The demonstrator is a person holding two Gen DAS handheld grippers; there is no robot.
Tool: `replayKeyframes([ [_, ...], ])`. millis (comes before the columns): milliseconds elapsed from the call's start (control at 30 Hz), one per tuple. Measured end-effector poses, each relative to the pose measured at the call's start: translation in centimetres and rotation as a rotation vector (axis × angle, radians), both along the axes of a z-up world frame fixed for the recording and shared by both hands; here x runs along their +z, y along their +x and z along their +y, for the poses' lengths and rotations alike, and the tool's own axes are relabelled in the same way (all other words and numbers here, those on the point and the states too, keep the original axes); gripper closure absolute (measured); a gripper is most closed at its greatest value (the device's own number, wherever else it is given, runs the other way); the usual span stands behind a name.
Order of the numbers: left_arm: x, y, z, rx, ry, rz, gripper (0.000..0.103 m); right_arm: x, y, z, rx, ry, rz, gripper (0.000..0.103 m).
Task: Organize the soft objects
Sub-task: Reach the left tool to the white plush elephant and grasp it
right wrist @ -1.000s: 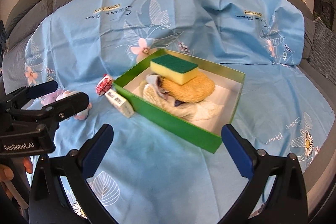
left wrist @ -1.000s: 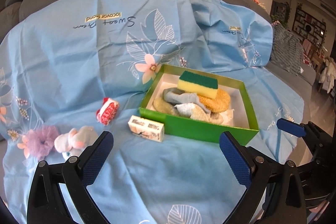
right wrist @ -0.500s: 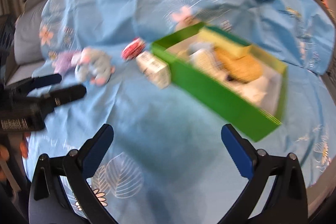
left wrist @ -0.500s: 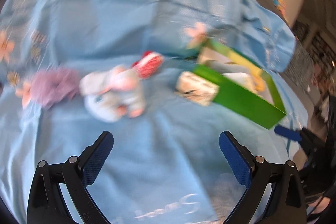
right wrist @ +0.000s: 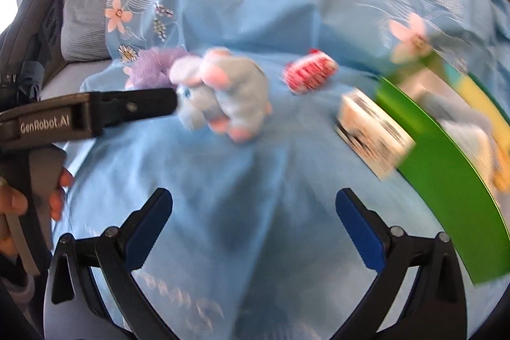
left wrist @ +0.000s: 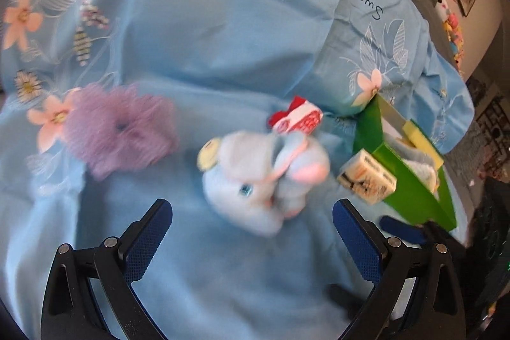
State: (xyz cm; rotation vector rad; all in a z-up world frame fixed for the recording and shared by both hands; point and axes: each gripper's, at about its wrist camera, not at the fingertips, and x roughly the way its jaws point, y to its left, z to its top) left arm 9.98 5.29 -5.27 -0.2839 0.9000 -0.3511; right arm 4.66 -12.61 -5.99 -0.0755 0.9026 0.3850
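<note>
Left wrist view looks down on a blue sheet (left wrist: 223, 21) spread over a couch, with the left gripper (left wrist: 251, 225) spread wide and empty, its blue pads on either side of a pale blue plush rabbit (left wrist: 264, 177) that lies just ahead of them. A purple fluffy puff (left wrist: 121, 129) sits to the rabbit's left, a small red-and-white packet (left wrist: 299, 120) just behind it, and a little printed carton (left wrist: 366, 180) rests against the wall of a green box (left wrist: 411, 196) that already holds a yellow sponge and cloths. Right wrist view shows the right gripper (right wrist: 253, 228) also wide and empty over bare sheet, with the left tool's finger reaching right up to the rabbit (right wrist: 223, 97); whether it touches is lost in blur.

Both views are smeared, so the tools appear to be moving quickly. The likely risk is a poor grab: the rabbit is rounded and squashy, so pads closing off-centre may pinch only an ear or a fold of sheet and drag the cloth, shifting the packet and carton. Carrying a loosely held toy toward the box could also knock the carton or clip the box wall.
</note>
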Motion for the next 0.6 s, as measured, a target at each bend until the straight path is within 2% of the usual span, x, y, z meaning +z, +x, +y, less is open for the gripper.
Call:
replayKeyframes([
  [167, -1.0, 2.8, -1.1, -0.051, -0.032, 0.025, 0.002, -0.5, 3.8, 1.9, 0.052, 0.059, -0.016, 0.001],
  [367, -2.3, 4.9, -1.1, -0.068, -0.093, 0.068, 0.002, -1.4, 7.1, 3.1, 0.111, 0.114, -0.006, 0.002],
  [400, -2.5, 5.2, -1.0, -0.062, -0.093, 0.074, 0.002, -1.6, 7.6, 3.2, 0.124, 0.132, 0.004, 0.005],
  [433, -2.6, 5.4, -1.0, -0.064, -0.094, 0.08, 0.004, -1.7, 7.8, 3.2, 0.131, 0.142, 0.01, 0.014],
  [500, -2.8, 5.6, -0.9, -0.067, -0.089, 0.084, 0.005, -2.0, 8.3, 3.4, 0.147, 0.163, 0.026, 0.025],
  [567, -3.1, 5.8, -0.9, -0.072, -0.08, 0.092, 0.007, -2.1, 8.6, 3.5, 0.153, 0.186, 0.032, 0.028],
  [600, -3.1, 5.8, -1.0, -0.078, -0.064, 0.091, 0.01, -2.1, 8.5, 3.4, 0.154, 0.187, 0.023, 0.033],
])
